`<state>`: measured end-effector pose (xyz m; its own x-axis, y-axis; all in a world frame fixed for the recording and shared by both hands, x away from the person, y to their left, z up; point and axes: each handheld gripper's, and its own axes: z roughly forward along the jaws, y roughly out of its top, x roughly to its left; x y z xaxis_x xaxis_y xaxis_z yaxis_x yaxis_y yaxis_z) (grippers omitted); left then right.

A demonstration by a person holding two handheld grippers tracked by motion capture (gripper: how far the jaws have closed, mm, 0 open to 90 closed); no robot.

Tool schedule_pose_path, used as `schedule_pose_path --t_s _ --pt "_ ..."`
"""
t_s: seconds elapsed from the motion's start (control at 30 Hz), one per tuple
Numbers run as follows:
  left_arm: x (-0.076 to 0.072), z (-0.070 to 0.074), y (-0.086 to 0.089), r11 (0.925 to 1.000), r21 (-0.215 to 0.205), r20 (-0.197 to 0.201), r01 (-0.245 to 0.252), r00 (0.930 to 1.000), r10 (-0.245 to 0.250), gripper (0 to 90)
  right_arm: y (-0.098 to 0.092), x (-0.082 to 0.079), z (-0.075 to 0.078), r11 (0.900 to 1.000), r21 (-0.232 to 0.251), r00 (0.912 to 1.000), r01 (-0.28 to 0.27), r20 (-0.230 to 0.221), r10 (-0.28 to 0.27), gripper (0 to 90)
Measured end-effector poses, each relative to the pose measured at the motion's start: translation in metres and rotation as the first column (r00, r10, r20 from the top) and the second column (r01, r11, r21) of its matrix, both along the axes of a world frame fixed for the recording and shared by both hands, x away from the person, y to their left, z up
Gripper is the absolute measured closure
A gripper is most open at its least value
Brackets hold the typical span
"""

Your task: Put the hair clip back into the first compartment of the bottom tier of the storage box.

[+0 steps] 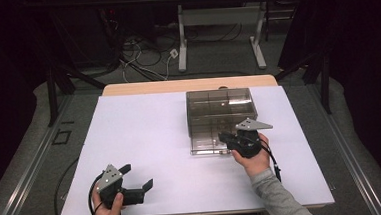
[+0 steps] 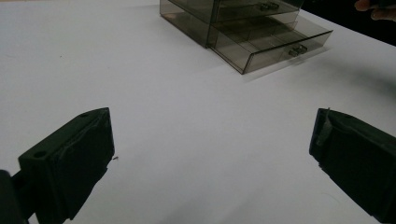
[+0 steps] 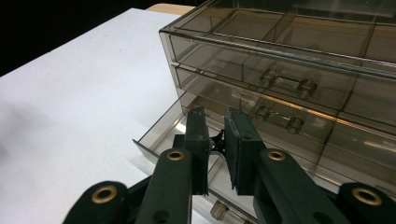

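While the left tongs [image 1: 136,177] gape empty, the right tongs [image 3: 215,140] pinch a small dark thing [image 3: 217,139] (unclear) over the lowest of three drawers [image 3: 187,135].

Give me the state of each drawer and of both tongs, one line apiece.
Top drawer: pushed in.
Middle drawer: pushed in.
Bottom drawer: pulled out.
Right tongs: nearly closed over the bottom drawer, gripping a small dark thing too small to identify.
Left tongs: wide open, empty, away from the drawers.
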<state>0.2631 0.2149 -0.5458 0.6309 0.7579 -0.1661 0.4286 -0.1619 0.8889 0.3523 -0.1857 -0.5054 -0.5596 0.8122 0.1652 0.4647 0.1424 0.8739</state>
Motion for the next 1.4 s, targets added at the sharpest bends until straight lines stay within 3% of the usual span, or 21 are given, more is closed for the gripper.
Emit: schedule_pose_path --t_s 1.0,1.4 --pt "0.000 -0.001 -0.001 0.9998 0.017 0.003 0.007 1.0000 -0.007 0.3 0.027 0.007 -0.027 0.997 -0.053 0.9974 -0.058 -0.047 0.055 79.8" --pt "-0.003 0.000 0.002 0.9999 0.017 0.004 -0.005 1.0000 0.005 0.3 0.031 0.011 -0.032 0.995 -0.069 0.9971 -0.067 -0.041 0.064 79.8"
